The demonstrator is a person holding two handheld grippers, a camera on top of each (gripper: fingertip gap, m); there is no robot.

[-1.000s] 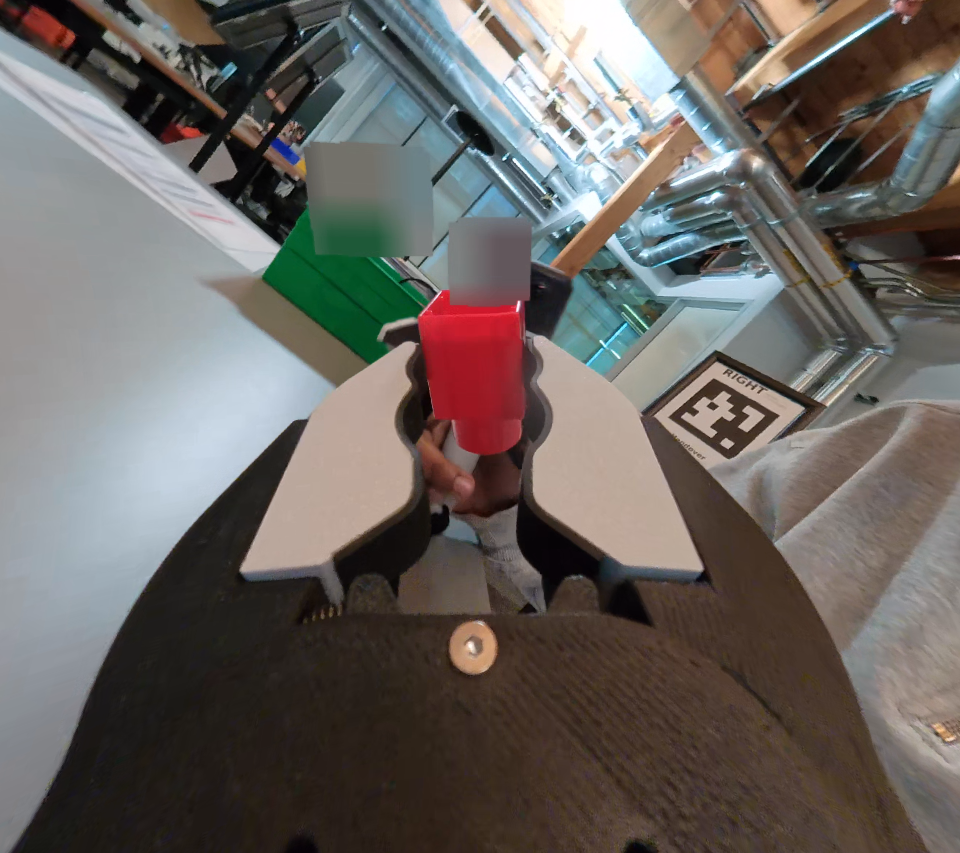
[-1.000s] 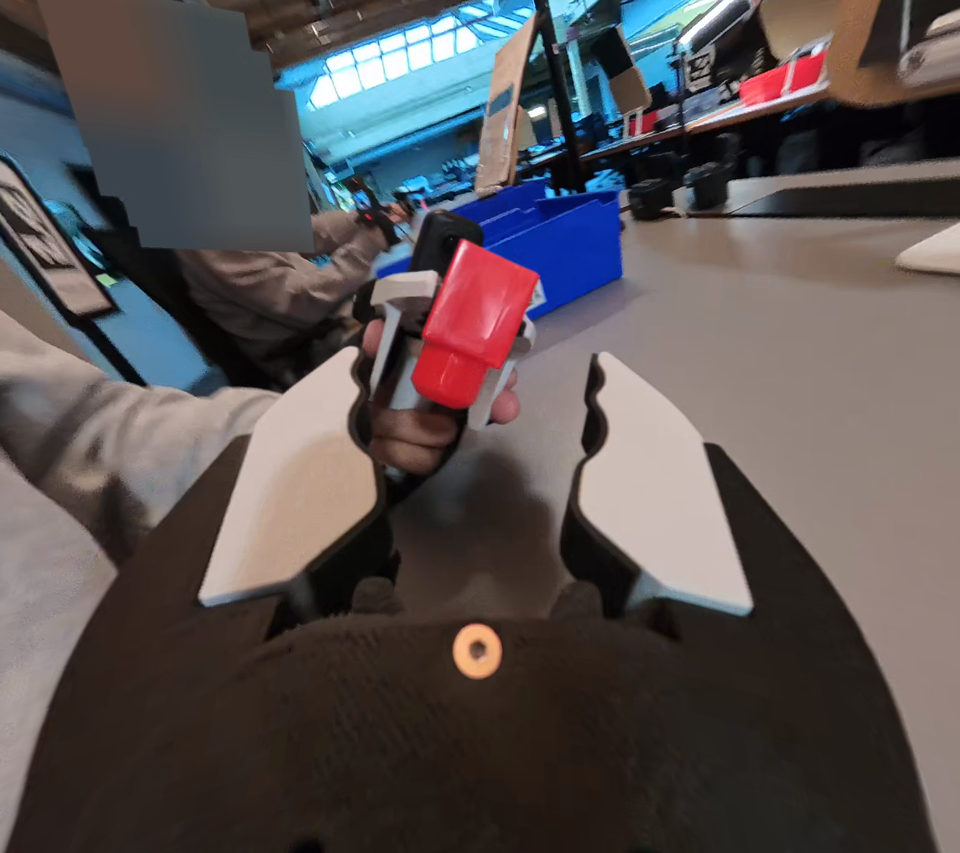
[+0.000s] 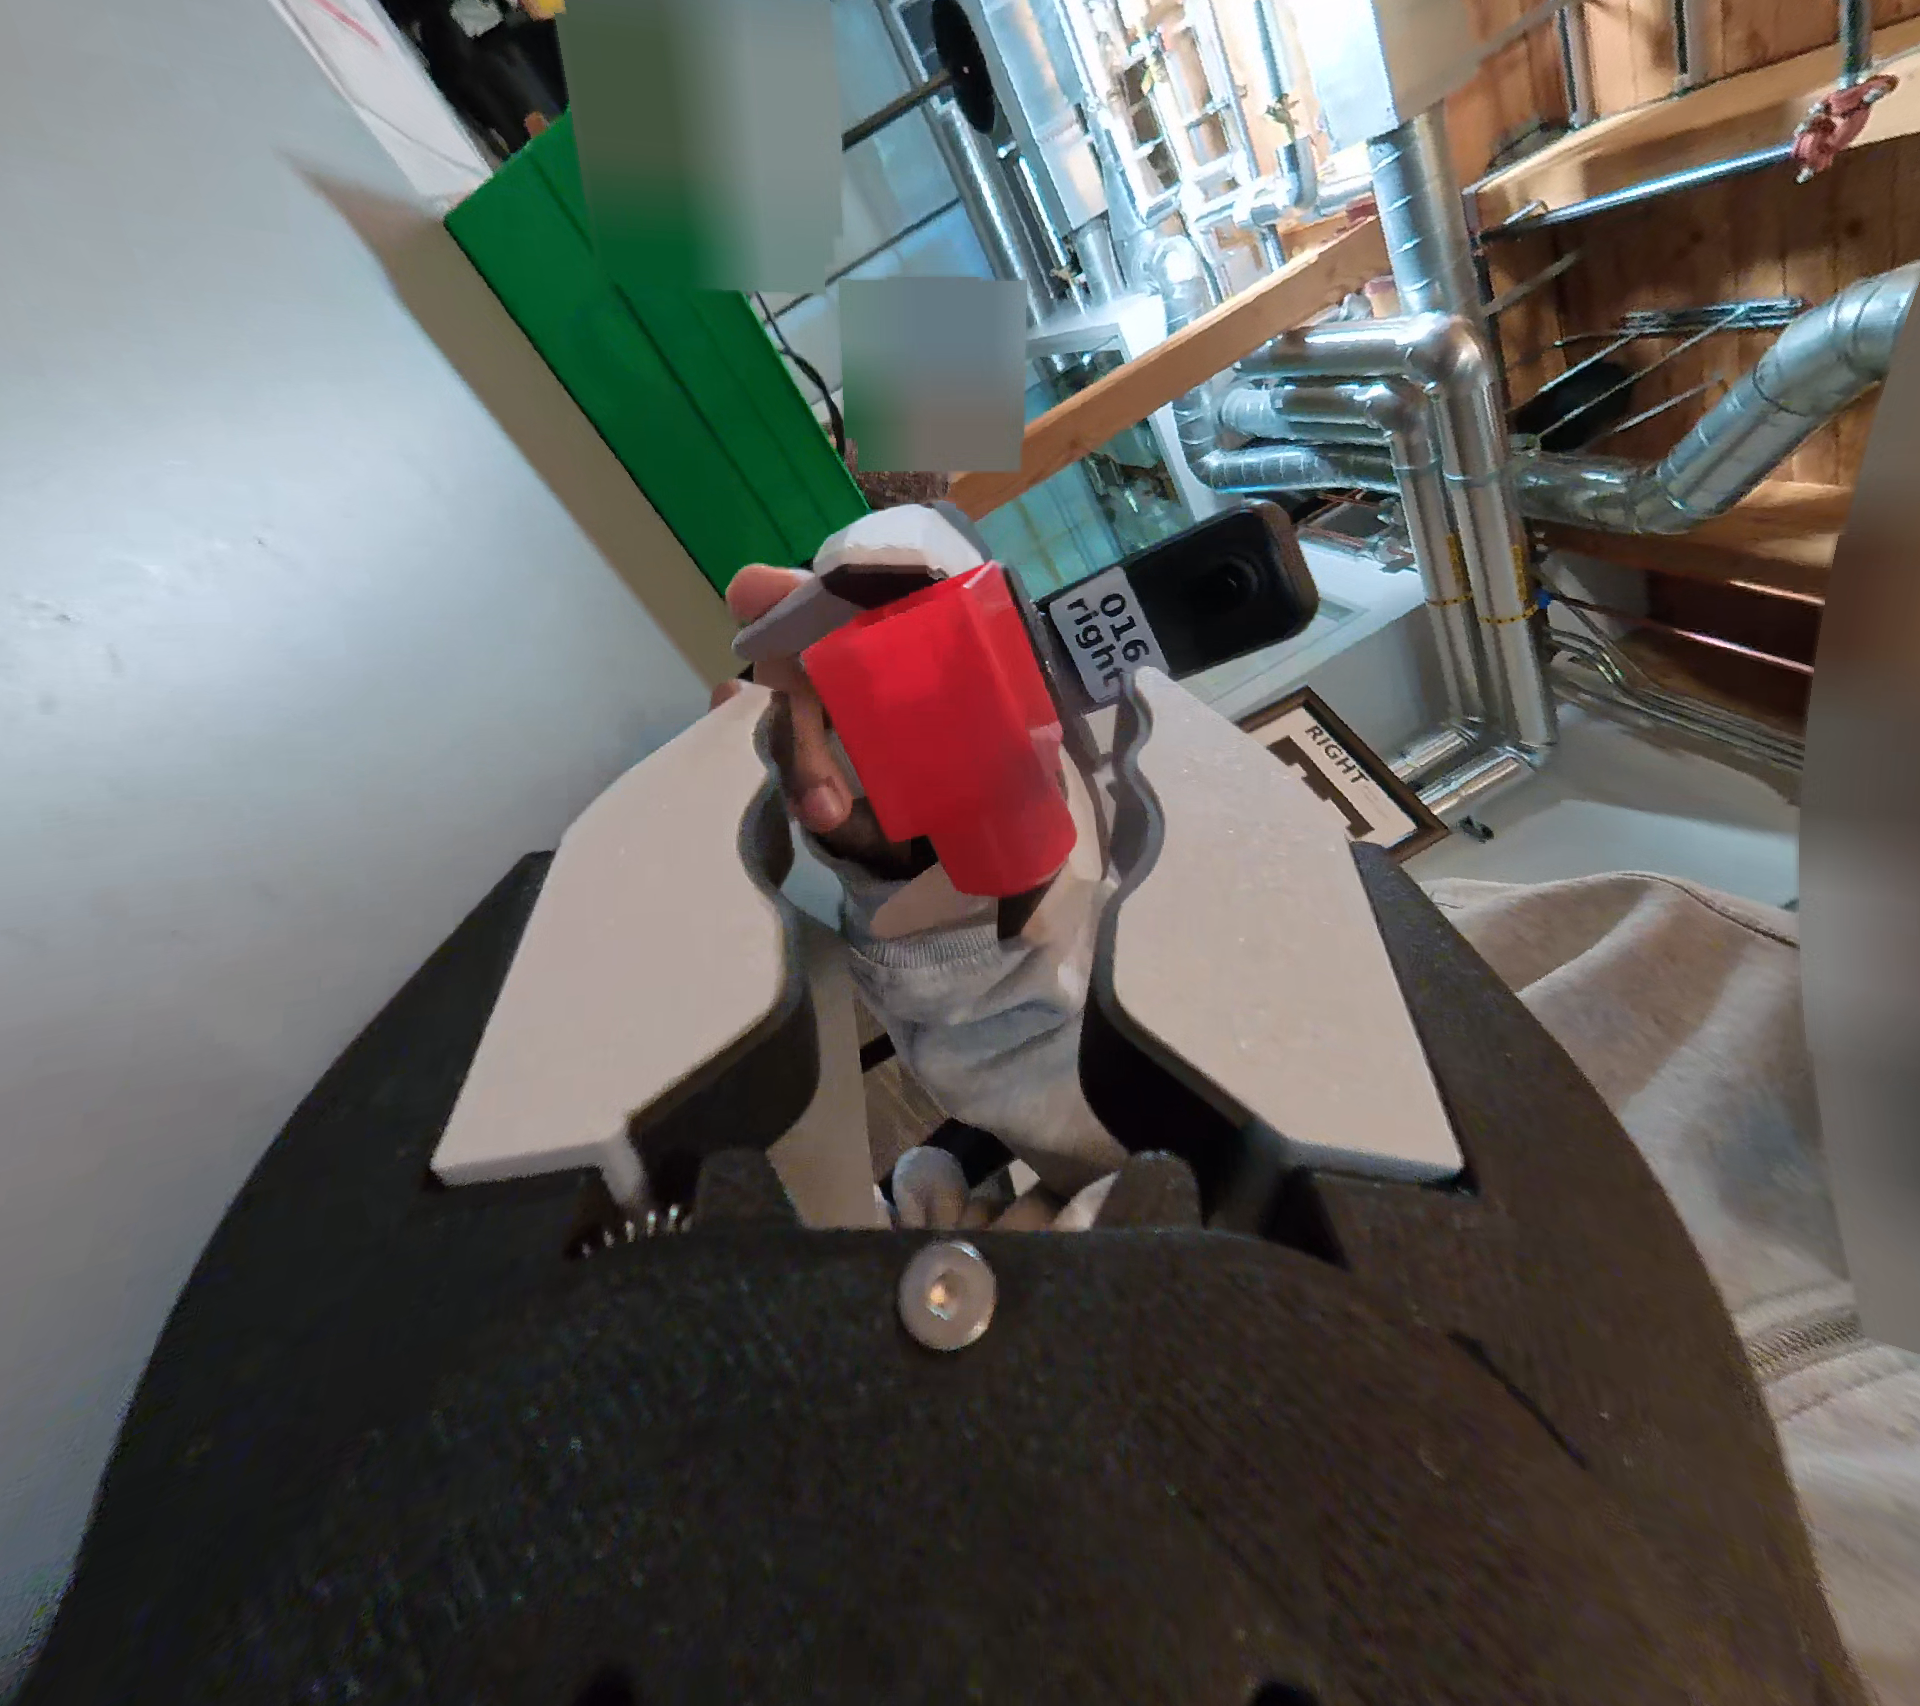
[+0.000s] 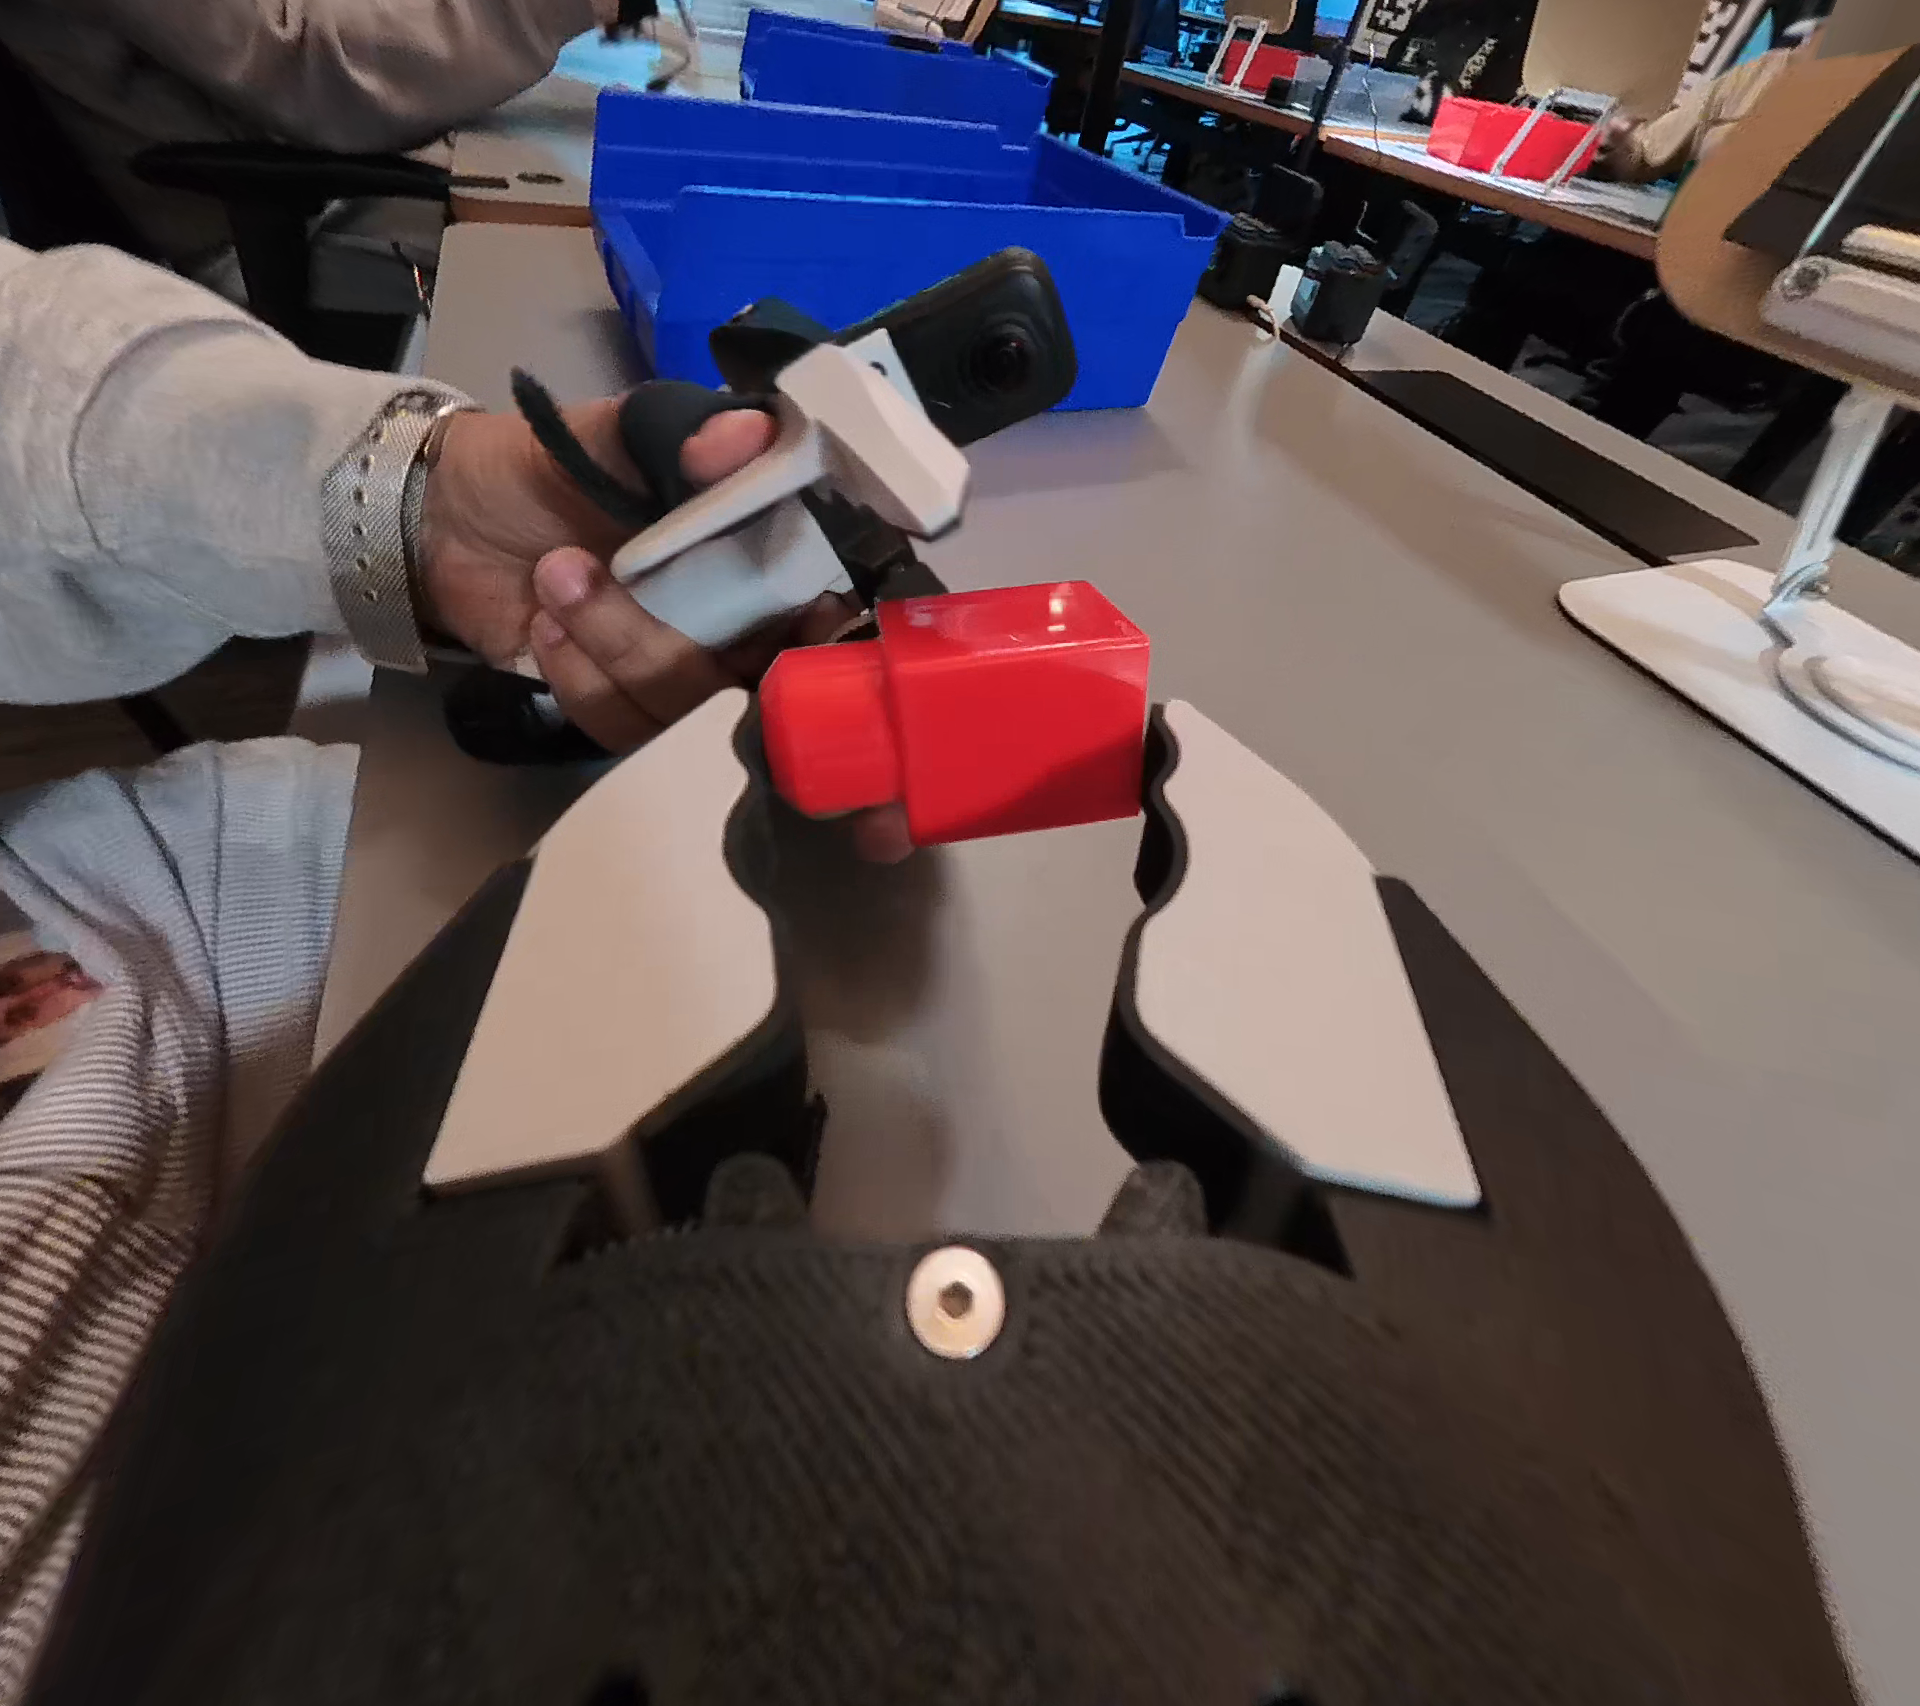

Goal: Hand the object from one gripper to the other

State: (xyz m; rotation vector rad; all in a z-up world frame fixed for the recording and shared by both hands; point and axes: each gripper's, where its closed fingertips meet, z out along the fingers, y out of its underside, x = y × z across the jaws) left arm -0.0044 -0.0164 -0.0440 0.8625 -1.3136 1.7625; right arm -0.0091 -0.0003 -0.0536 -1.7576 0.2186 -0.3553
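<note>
Right gripper: jaws closed partway onto the red object, gripping it end to end. The round neck meets the pad at 9 o'clock and the flat end of the block meets the pad at 3 o'clock. Contact is at the fingertips only.

Left gripper: jaws stand apart, one on each side of the object. In the left wrist view a gap shows on the 9 o'clock side. The 3 o'clock side is close, and I cannot tell whether it touches. It does not appear to be gripping anything.

The object is in the air above the grey table. A blue bin sits beyond it at 12 o'clock. In the right wrist view the person's left hand is at 10 o'clock from the object.

Judgement: the transfer looks made, and the left gripper has yet to draw clear.

Risks:
- The rounded neck gives one pad little to bear on. Under a small load it could roll or pivot out.
- A tip-only hold along the long axis gives little margin, so any slackening drops the object to the table.
- The left jaws lie close beside the block. Pulling back off-line could clip it and twist it loose.
- Any tilt of the right gripper during separation adds leverage on the neck end.
</note>
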